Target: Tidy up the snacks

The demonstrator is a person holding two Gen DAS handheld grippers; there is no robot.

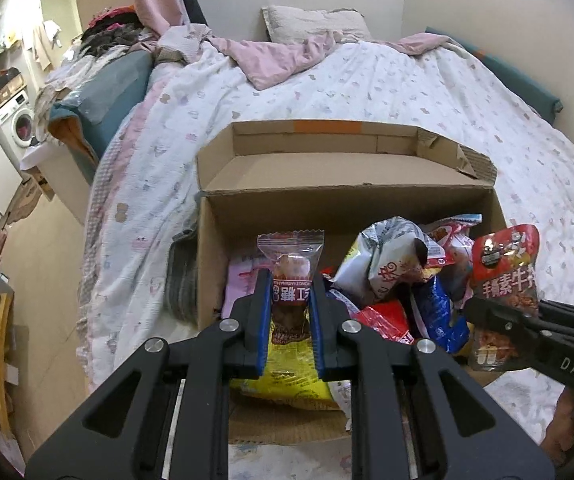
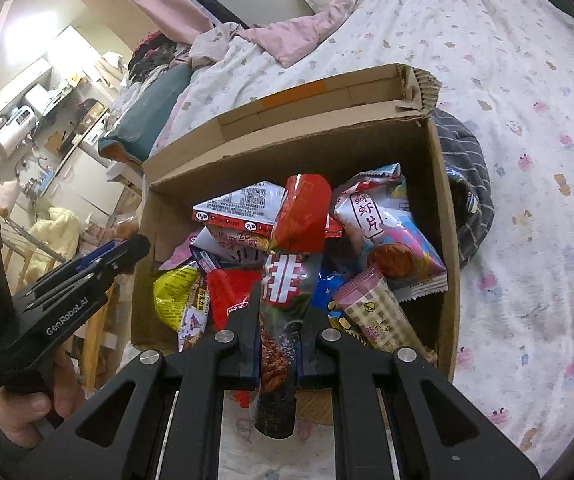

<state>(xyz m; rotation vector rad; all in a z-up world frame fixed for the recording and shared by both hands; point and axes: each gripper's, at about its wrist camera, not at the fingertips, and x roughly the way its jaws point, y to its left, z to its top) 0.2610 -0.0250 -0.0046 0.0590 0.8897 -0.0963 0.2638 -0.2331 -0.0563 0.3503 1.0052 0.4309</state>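
An open cardboard box (image 1: pixel 339 196) (image 2: pixel 445 240) stands on the bed, filled with several snack packets. My left gripper (image 1: pixel 290 280) is shut on a small clear packet with a dark red label (image 1: pixel 290 276), held upright over the box's left side. My right gripper (image 2: pixel 281 312) is shut on a tall red and dark snack pouch (image 2: pixel 293 256), held over the box's middle. That red pouch (image 1: pixel 503 276) and the right gripper also show at the right edge of the left wrist view. The left gripper (image 2: pixel 127 252) shows at the left of the right wrist view.
The box holds a yellow packet (image 2: pixel 175 296), a white shrimp-chip bag (image 2: pixel 371 216) and a checked pink pouch (image 2: pixel 371 312). A dark striped cloth (image 2: pixel 467 184) lies against the box's right wall. A flowered duvet (image 1: pixel 407 88) covers the bed; floor and kitchen clutter lie left.
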